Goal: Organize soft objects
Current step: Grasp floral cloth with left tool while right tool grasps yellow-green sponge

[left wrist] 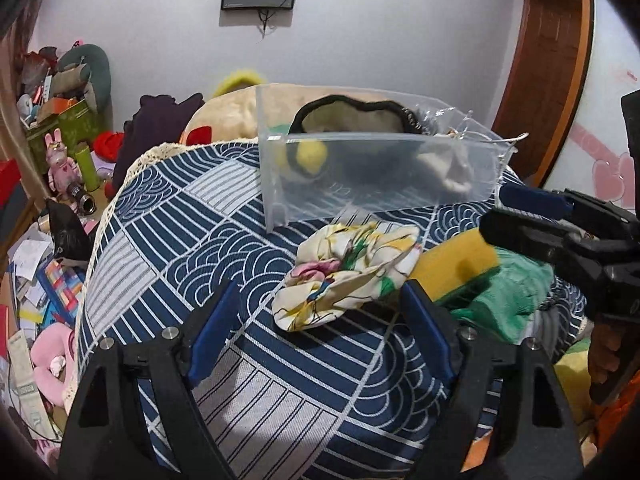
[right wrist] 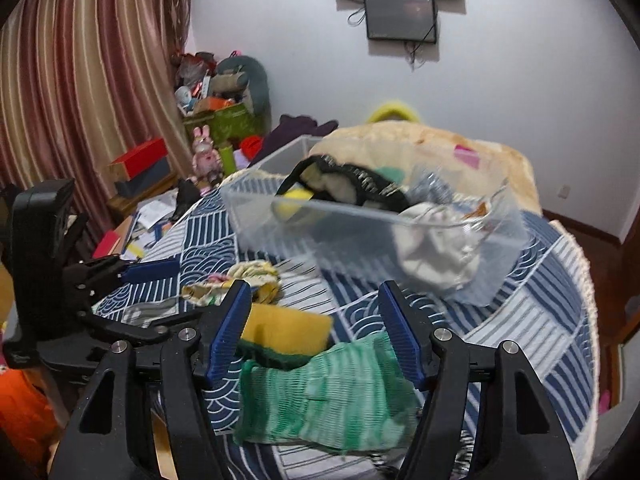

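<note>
A clear plastic bin (left wrist: 376, 176) (right wrist: 360, 236) sits on the blue patterned cloth (left wrist: 208, 248) and holds a black-trimmed item, a yellow ball and white cloth. A floral scrunchie (left wrist: 348, 272) (right wrist: 236, 280) lies in front of it. A yellow-and-green sponge (left wrist: 456, 264) (right wrist: 288, 332) and a green mesh cloth (left wrist: 508, 296) (right wrist: 328, 396) lie to its right. My left gripper (left wrist: 320, 320) is open, just short of the scrunchie. My right gripper (right wrist: 316, 332) is open, its jaws standing on either side of the sponge and mesh cloth; it also shows in the left wrist view (left wrist: 532, 216).
A beige plush blanket (right wrist: 432, 152) lies behind the bin. The floor at left is cluttered with papers, boxes (right wrist: 140, 164), a pink bunny toy (right wrist: 204, 156) and a pink plush (left wrist: 52, 356). Striped curtains (right wrist: 80, 80) hang at left. A wooden door frame (left wrist: 548, 52) stands at right.
</note>
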`<act>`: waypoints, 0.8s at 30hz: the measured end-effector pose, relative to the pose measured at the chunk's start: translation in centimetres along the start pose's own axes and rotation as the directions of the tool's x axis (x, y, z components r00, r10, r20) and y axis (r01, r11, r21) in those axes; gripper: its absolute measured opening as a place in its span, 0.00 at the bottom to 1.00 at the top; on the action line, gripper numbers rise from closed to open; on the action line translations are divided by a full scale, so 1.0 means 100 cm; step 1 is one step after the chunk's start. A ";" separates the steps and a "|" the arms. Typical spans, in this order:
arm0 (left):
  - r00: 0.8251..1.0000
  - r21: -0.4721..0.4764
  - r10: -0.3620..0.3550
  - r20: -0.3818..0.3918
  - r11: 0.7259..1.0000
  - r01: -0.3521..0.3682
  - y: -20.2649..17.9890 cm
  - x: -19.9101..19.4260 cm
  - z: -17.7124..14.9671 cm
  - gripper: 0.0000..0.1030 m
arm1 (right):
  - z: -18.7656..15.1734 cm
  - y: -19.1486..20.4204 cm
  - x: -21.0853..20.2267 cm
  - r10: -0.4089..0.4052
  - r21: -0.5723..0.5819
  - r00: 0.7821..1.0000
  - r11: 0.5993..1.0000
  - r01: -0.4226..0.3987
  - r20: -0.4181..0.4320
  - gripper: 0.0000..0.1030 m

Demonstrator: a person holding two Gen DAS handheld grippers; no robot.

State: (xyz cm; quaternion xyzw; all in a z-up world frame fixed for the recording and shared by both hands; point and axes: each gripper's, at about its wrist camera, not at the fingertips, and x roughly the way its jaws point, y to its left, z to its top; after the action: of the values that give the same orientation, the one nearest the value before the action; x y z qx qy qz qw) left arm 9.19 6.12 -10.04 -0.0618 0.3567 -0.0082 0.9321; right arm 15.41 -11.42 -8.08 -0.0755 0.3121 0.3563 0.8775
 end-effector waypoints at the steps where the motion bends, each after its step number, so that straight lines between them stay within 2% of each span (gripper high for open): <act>1: 1.000 -0.006 0.001 0.002 1.000 -0.001 0.001 0.002 -0.002 0.80 | -0.001 0.001 0.002 0.004 -0.001 1.000 1.000 -0.004 -0.009 0.61; 6: 1.000 -0.029 -0.019 0.020 0.999 0.020 0.003 0.005 -0.003 0.77 | -0.009 0.005 0.019 0.019 -0.007 0.998 1.000 -0.020 -0.060 0.61; 12: 0.998 -0.037 -0.062 0.017 0.997 0.063 0.003 0.015 0.002 0.61 | -0.014 0.002 0.027 0.034 0.013 0.996 0.999 -0.033 -0.084 0.60; 15: 0.997 -0.042 -0.080 0.014 0.996 0.081 0.003 0.019 0.004 0.49 | -0.014 -0.001 0.026 0.048 0.027 0.995 0.999 -0.046 -0.088 0.60; 17: 0.996 -0.040 -0.094 0.005 0.995 0.094 0.001 0.022 0.005 0.37 | -0.016 -0.002 0.026 0.069 0.032 0.993 0.997 -0.066 -0.093 0.55; 20: 0.996 -0.034 -0.092 -0.010 0.995 0.092 -0.001 0.026 0.004 0.27 | -0.016 0.000 0.024 0.088 0.022 0.992 0.996 -0.086 -0.093 0.45; 24: 0.996 -0.058 -0.090 -0.007 0.994 0.090 0.003 0.023 0.002 0.19 | -0.016 0.004 0.023 0.090 0.005 0.992 0.996 -0.090 -0.087 0.39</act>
State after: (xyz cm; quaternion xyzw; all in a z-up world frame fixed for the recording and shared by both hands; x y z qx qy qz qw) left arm 11.02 6.34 -11.49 -0.1047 0.3580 -0.0402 0.9270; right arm 15.64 -10.39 -10.66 -0.0765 0.3535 0.3917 0.8460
